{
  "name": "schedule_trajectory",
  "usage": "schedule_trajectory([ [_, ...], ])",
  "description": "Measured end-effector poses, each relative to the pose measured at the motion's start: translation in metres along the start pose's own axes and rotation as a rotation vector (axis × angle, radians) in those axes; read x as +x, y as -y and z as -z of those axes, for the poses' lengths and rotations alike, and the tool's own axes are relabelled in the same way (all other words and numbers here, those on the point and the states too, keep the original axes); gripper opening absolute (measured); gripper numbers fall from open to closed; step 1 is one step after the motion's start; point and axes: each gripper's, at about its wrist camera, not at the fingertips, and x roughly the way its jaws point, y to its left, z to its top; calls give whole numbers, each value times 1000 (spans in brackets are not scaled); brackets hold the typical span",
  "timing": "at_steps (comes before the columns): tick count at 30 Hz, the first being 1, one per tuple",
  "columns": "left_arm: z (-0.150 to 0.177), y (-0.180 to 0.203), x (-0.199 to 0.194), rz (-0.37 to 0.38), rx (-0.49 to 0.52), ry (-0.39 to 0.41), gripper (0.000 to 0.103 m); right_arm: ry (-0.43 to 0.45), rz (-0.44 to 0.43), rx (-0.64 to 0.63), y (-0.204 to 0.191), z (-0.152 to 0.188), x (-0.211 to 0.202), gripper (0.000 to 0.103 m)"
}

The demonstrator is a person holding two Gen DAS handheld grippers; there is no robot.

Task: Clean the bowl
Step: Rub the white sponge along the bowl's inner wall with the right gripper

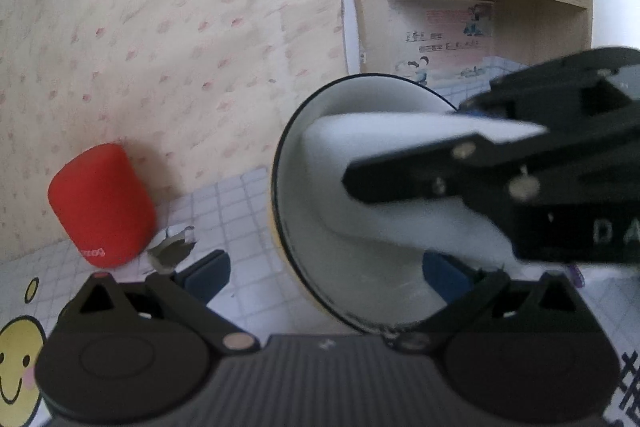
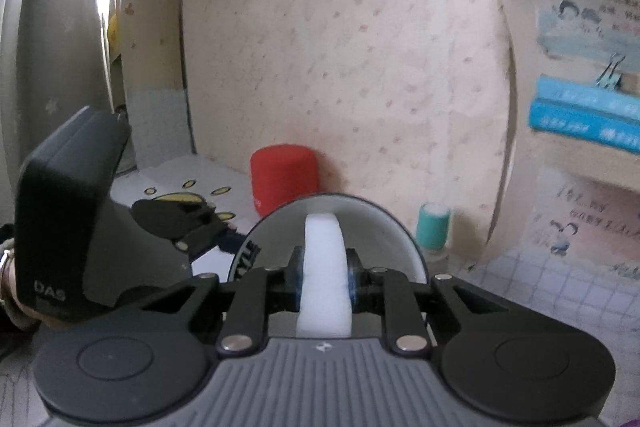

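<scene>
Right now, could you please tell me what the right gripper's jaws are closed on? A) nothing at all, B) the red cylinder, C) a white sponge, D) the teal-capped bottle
C: in the right wrist view the right gripper has its jaws pinched on a white sponge reaching into the bowl; the left wrist view shows the same.

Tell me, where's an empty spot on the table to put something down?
The tiled tabletop is bare between the red cylinder and the bowl, apart from a torn scrap. More bare tiles lie right of the teal bottle, below the shelf. It's crowded at the bowl, where the right tongs squeeze the sponge.
</scene>
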Motion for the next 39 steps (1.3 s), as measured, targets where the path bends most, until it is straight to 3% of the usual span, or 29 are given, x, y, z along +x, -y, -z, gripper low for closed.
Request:
schedule_trajectory([
  [5, 9, 6, -10, 1, -2, -7, 103, -16, 55, -43, 2, 1, -2, 18],
  [12, 13, 11, -16, -15, 2, -24, 103, -46, 4, 26, 7, 4, 2, 18],
  [19, 15, 15, -17, -27, -10, -28, 103, -71, -32, 13, 2, 6, 6, 18],
  [28, 13, 24, -12, -24, 18, -1, 103, -18, 12, -13, 4, 3, -3, 18],
  [32, 11, 28, -10, -20, 14, -2, 103, -51, 46, 18, 12, 6, -1, 18],
  [39, 10, 33, -10, -36, 22, 4, 103, -65, 8, 12, 10, 5, 0, 18],
])
